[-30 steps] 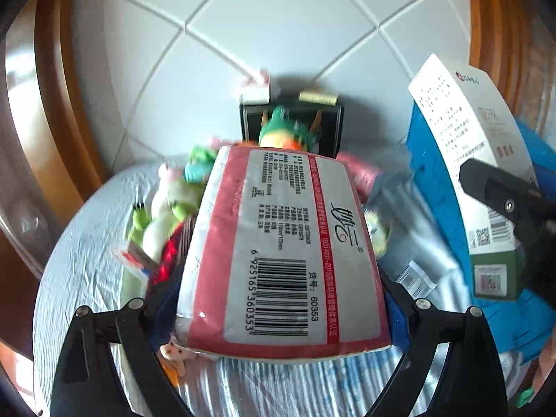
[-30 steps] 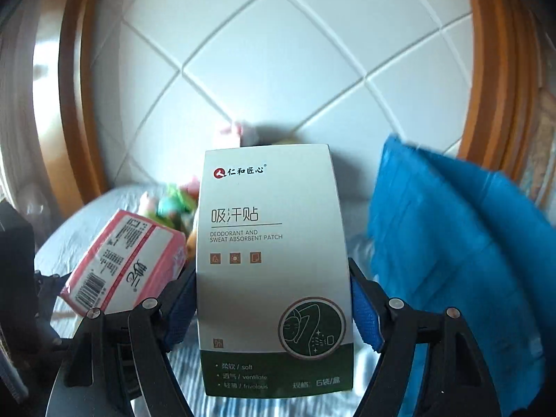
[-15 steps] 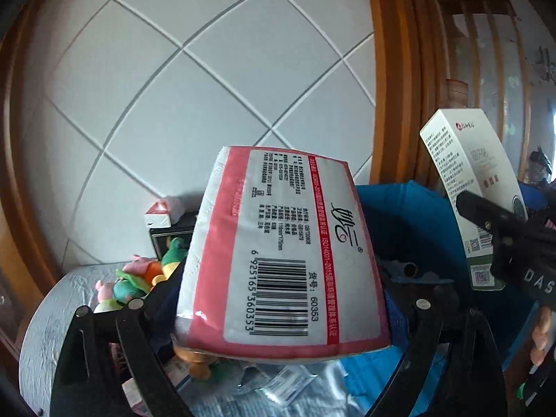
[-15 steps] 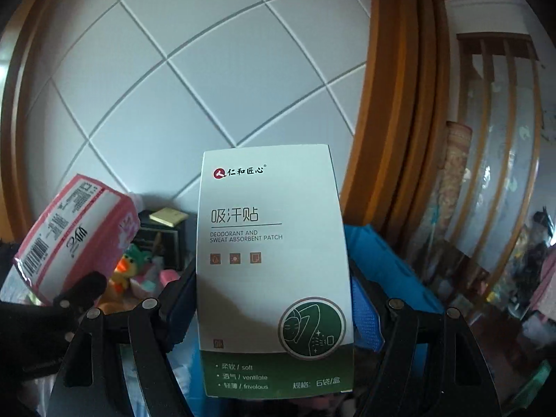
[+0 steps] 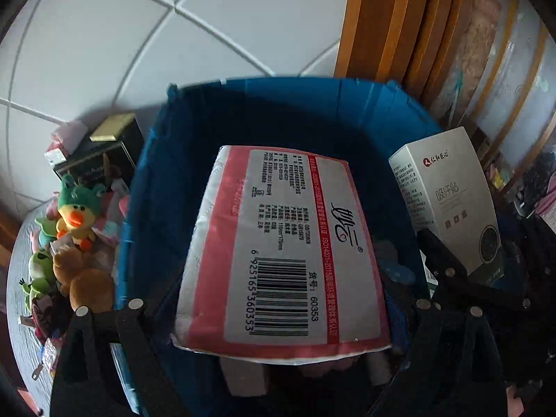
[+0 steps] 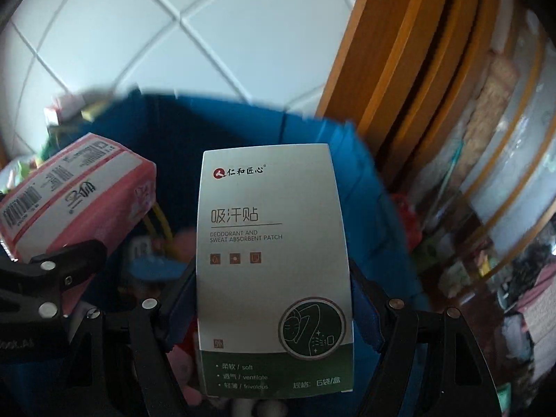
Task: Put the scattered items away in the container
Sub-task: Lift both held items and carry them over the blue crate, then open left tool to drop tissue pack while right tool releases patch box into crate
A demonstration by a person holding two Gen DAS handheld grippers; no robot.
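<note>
Blue fabric fills most of what I see: the soft-sided blue storage bin (image 5: 166,187) sits open beneath both of my grippers, against a white tiled wall (image 5: 139,34). My left gripper (image 5: 278,312) has its fingers spread wide and clamped on the pink-and-white plastic-wrapped tissue pack (image 5: 281,253), barcode side up, hanging over the bin's mouth. My right gripper (image 6: 274,299) is closed at a middling width around the tall white-and-green cardboard box of sweat-absorbent patches (image 6: 272,260), held upright over the same bin; its blue pads (image 6: 363,309) press the box's sides. Inside the bin I make out a few blurred pink and white items, too dim to name. Left of the bin, outside it, lie a yellow plush duck in a green frog hood (image 5: 76,208), a brown plush toy (image 5: 85,285) and a black box (image 5: 100,160).
</note>
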